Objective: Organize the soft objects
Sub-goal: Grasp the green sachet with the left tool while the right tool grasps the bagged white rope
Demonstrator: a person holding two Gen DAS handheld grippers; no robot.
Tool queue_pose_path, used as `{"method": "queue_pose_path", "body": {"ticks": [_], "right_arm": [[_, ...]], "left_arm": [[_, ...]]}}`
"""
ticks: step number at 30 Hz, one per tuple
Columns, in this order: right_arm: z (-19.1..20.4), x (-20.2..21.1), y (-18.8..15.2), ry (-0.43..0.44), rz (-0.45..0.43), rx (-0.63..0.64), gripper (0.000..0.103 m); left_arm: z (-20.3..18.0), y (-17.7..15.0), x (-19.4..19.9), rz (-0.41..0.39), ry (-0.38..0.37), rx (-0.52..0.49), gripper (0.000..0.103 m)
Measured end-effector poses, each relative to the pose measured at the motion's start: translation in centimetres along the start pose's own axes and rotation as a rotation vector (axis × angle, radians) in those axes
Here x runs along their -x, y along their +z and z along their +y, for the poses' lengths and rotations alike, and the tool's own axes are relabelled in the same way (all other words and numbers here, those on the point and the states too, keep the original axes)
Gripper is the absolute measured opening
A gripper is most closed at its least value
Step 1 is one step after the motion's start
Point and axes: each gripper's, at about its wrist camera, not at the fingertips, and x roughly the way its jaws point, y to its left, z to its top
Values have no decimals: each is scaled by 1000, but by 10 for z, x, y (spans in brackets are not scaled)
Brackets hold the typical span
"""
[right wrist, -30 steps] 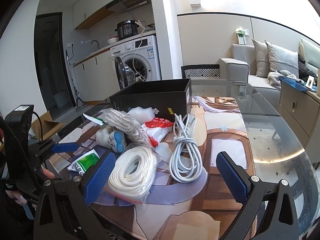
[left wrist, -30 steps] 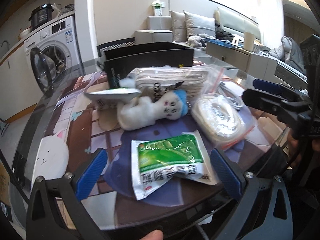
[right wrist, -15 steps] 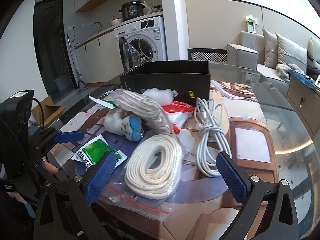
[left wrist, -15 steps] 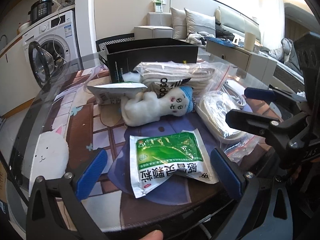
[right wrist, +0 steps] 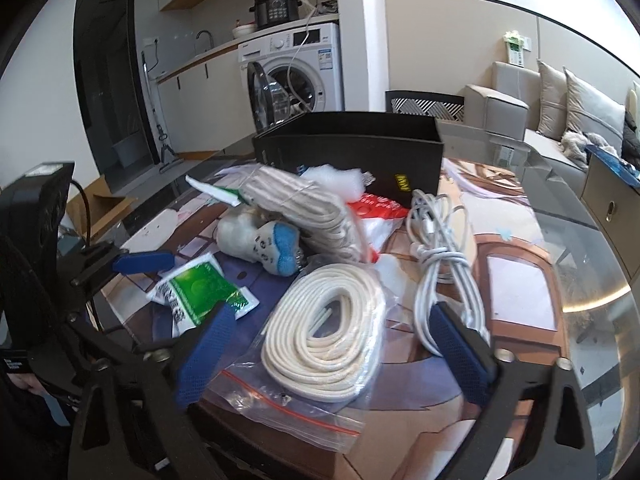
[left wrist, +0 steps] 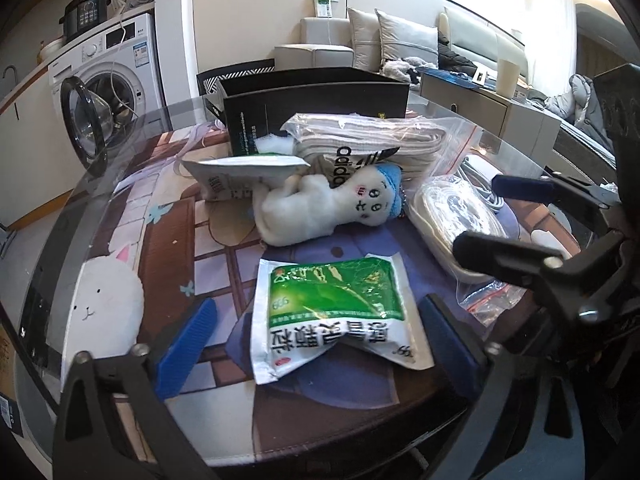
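Observation:
A green and white sachet [left wrist: 332,312] lies flat on the table between the fingers of my left gripper [left wrist: 316,344]. Its jaws are closing, and the blue pads stand just clear of the sachet. A coil of white rope in a zip bag [right wrist: 324,332] lies between the fingers of my right gripper [right wrist: 334,352], whose jaws are also closing without touching it. Behind them lie a white plush toy with a blue cap [left wrist: 332,208], a bag of striped socks [left wrist: 368,140] and a bundled white cable [right wrist: 440,264].
An open black box [right wrist: 352,152] stands at the back of the glass-topped table [right wrist: 580,280]. A second sachet [left wrist: 240,176], a red and white bag [right wrist: 376,212] and white fluff [right wrist: 340,176] lie by it. A washing machine [right wrist: 300,72] and sofa [left wrist: 316,40] stand beyond.
My right gripper has swung left and closer until the rope bag sits between its fingers. Both grippers' jaws have narrowed a little. The left gripper has stayed over the green sachet.

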Motion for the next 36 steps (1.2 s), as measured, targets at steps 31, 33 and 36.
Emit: {"method": "queue_pose_path", "body": {"ticks": [31, 33, 36], "right_arm": [[19, -16, -6, -43, 40, 45, 45], [17, -13, -6, -40, 38, 43, 45], [14, -8, -8, -34, 30, 35, 44]], "left_arm": [[18, -1, 14, -45, -36, 66, 36], [19, -1, 17, -51, -41, 69, 35], [18, -1, 22, -66, -43, 72, 35]]}}
